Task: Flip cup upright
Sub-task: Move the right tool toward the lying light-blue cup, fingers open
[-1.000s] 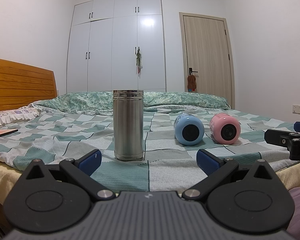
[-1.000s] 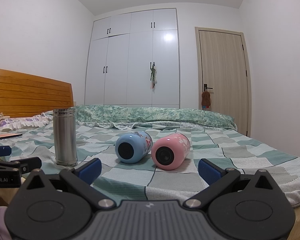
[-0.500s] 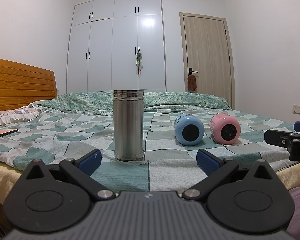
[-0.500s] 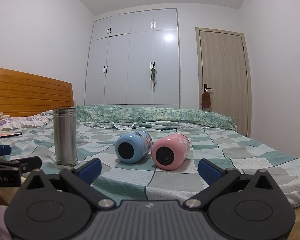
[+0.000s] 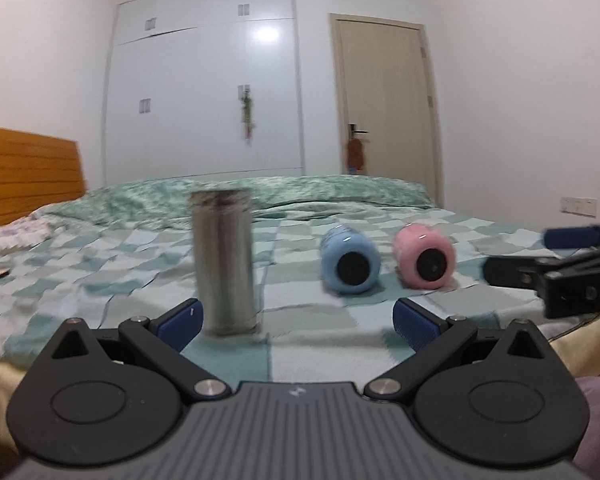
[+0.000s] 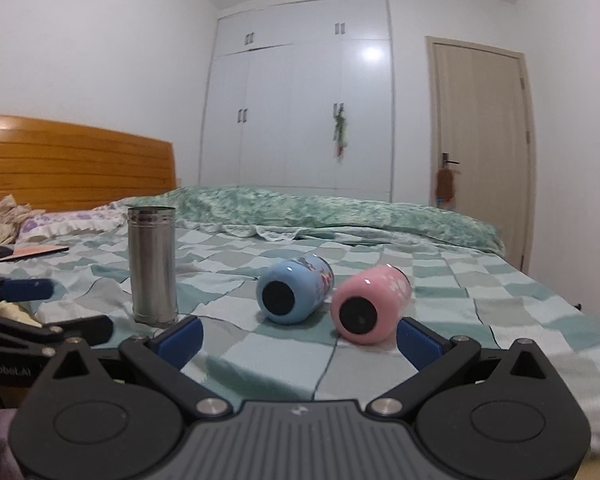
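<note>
1. Both my grippers, left gripper and right gripper, had moved closer to the bed, jaws spread, holding nothing.
2. The pink cup lay sideways at 12 o'clock.
3. Only the right view showed the phone.

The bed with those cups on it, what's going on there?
A person holds two grippers, both open and empty. The right gripper points at the pink cup and the blue cup, both lying on their sides. The left gripper faces the steel cup, already upright. Nothing is gripped yet.
</note>
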`<move>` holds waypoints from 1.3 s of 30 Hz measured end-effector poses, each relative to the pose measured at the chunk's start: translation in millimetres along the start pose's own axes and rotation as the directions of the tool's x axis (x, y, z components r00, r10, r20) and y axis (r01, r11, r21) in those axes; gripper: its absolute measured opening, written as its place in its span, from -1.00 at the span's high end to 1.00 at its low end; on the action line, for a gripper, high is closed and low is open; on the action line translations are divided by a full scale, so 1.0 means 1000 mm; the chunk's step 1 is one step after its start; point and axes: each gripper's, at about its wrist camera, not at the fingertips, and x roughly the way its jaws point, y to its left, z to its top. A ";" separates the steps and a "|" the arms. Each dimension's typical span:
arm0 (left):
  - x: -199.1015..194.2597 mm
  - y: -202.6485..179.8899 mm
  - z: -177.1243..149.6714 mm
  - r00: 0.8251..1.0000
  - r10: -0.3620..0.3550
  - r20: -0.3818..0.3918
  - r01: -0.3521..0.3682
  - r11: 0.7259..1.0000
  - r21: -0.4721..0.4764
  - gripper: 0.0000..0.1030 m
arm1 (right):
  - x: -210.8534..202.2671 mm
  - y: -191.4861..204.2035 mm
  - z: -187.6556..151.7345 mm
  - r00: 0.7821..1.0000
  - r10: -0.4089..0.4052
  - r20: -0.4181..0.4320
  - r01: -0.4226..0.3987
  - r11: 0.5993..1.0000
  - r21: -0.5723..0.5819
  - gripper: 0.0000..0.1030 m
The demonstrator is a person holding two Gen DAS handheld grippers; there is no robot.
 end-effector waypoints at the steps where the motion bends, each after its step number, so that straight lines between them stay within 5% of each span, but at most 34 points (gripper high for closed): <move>1: 0.005 -0.006 0.004 1.000 -0.019 -0.003 0.019 1.000 0.013 -1.00 | 0.004 -0.002 0.007 1.000 0.008 -0.006 -0.008 1.000 -0.004 -1.00; 9: 0.060 -0.026 0.036 0.990 -0.144 -0.009 0.144 0.982 0.121 -1.00 | 0.048 -0.024 0.063 0.997 0.046 -0.054 -0.048 0.998 -0.032 -1.00; 17: 0.145 -0.034 0.051 0.982 -0.172 -0.072 0.182 0.969 0.165 -1.00 | 0.123 -0.033 0.099 0.986 0.045 -0.163 -0.056 0.996 -0.063 -1.00; 26: 0.208 -0.029 0.046 0.959 -0.245 -0.144 0.274 0.931 0.242 -1.00 | 0.201 -0.033 0.113 0.960 0.034 -0.277 -0.046 0.998 -0.037 -1.00; 34: 0.244 0.014 0.044 0.946 -0.256 -0.197 0.302 0.918 0.256 -1.00 | 0.251 -0.017 0.112 0.935 0.030 -0.352 -0.042 0.999 -0.026 -1.00; 39: 0.260 0.043 0.048 0.932 -0.298 -0.206 0.351 0.883 0.311 -1.00 | 0.281 -0.004 0.106 0.912 0.006 -0.409 -0.016 1.000 -0.020 -1.00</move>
